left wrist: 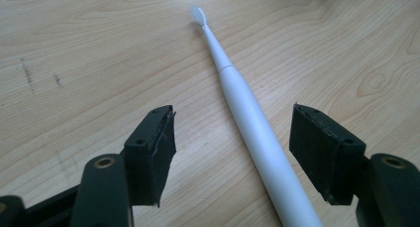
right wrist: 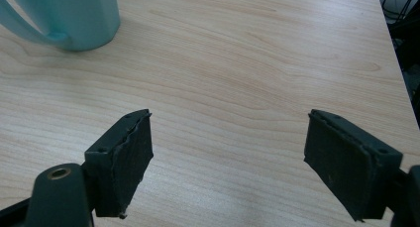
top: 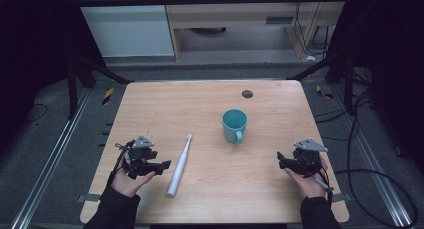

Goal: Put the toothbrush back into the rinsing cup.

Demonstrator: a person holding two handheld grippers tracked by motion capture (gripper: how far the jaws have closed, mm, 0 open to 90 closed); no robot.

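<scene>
A slim, smooth white toothbrush (left wrist: pixel 247 118) lies flat on the pale wood-grain worktop (top: pixel 210 189), brush head pointing away, handle between the wide-open left tool (left wrist: pixel 233 152). The right tool (right wrist: pixel 228 162) gapes empty near a teal mug (right wrist: pixel 69 16).

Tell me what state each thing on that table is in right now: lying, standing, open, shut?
Toothbrush: lying flat on the table, brush head pointing away from the person, untouched.
Mug: upright, looks empty, handle toward the person.
Left gripper: jaws open, the toothbrush handle lying between them, not gripped.
Right gripper: jaws open, nothing between them.
</scene>
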